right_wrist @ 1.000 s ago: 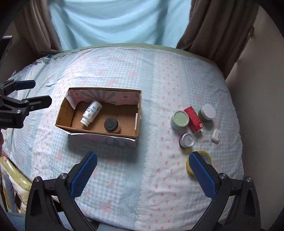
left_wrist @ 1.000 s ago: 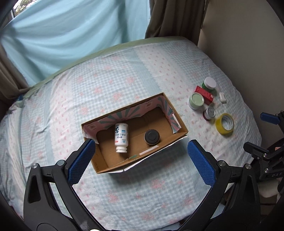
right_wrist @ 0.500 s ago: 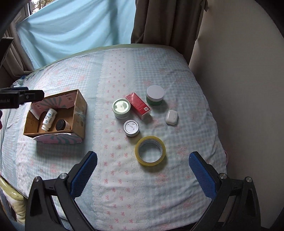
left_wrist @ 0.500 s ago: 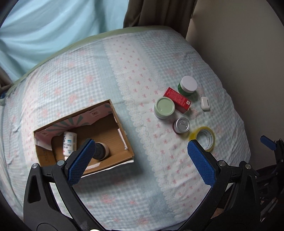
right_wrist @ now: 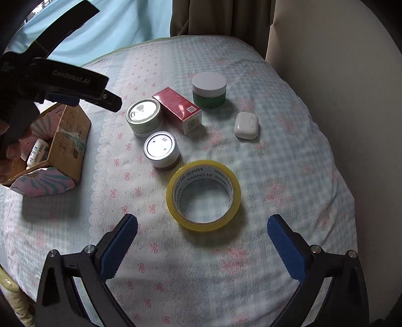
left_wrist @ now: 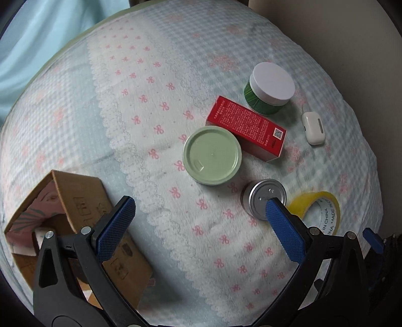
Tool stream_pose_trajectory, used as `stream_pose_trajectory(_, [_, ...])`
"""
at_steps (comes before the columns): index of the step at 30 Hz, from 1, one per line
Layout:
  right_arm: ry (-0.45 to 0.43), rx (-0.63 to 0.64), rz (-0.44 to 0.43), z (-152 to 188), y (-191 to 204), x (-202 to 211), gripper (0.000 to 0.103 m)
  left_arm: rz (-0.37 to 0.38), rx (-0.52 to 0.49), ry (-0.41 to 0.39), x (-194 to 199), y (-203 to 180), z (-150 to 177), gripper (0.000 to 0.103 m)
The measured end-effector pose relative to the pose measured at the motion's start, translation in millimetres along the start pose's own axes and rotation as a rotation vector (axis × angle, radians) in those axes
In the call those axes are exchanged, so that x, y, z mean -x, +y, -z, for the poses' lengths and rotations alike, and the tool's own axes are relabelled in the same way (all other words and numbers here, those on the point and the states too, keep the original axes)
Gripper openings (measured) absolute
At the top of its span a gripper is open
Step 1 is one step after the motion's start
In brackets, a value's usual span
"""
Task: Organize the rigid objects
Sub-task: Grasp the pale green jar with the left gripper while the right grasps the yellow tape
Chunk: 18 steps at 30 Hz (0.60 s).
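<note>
On the patterned bedspread lie a pale green lidded jar point(left_wrist: 212, 155) point(right_wrist: 144, 116), a red box point(left_wrist: 247, 127) point(right_wrist: 179, 108), a green jar with a white lid point(left_wrist: 270, 86) point(right_wrist: 209, 90), a small silver-lidded jar point(left_wrist: 265, 198) point(right_wrist: 161, 151), a yellow tape roll point(left_wrist: 320, 212) point(right_wrist: 203, 195) and a white earbud case point(left_wrist: 313, 127) point(right_wrist: 246, 125). My left gripper point(left_wrist: 198, 222) is open and empty above the cloth just before the green jar. My right gripper point(right_wrist: 202, 241) is open and empty, just short of the tape roll. The cardboard box point(left_wrist: 83, 201) point(right_wrist: 67, 140) holds a white bottle point(right_wrist: 36, 151).
The left gripper's body point(right_wrist: 57, 83) and the hand on it hang over the box in the right wrist view. A beige wall point(right_wrist: 339, 75) runs along the right of the bed. Curtains point(right_wrist: 113, 22) hang behind its far edge.
Both grippers have moved right and lower, away from the cardboard box and closer to the group of jars, red box and tape. Both stay open and empty.
</note>
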State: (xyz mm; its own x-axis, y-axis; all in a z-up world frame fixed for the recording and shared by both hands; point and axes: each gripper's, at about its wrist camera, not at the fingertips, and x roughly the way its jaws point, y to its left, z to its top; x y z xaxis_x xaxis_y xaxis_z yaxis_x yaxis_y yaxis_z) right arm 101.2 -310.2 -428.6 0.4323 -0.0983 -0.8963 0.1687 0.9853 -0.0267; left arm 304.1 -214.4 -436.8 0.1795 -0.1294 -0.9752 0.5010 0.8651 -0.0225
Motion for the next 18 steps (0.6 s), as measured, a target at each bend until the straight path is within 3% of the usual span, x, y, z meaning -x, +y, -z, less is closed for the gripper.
stream_pose_trajectory(6, [-0.043, -0.041, 0.03, 17.7, 3.9, -44.3, 0.103, 0.014, 0.002, 0.008, -51.8, 3.6, -15.2, 0.103])
stream_pose_trajectory(13, [-0.054, -0.017, 0.061, 11.9, 6.6, -72.1, 0.103, 0.002, -0.065, 0.013, -83.0, -6.9, -27.5, 0.101])
stream_pose_trajectory(18, [-0.054, -0.02, 0.073, 5.9, 4.2, -78.9, 0.103, -0.003, -0.076, 0.009, -89.1, -9.4, -30.0, 0.084])
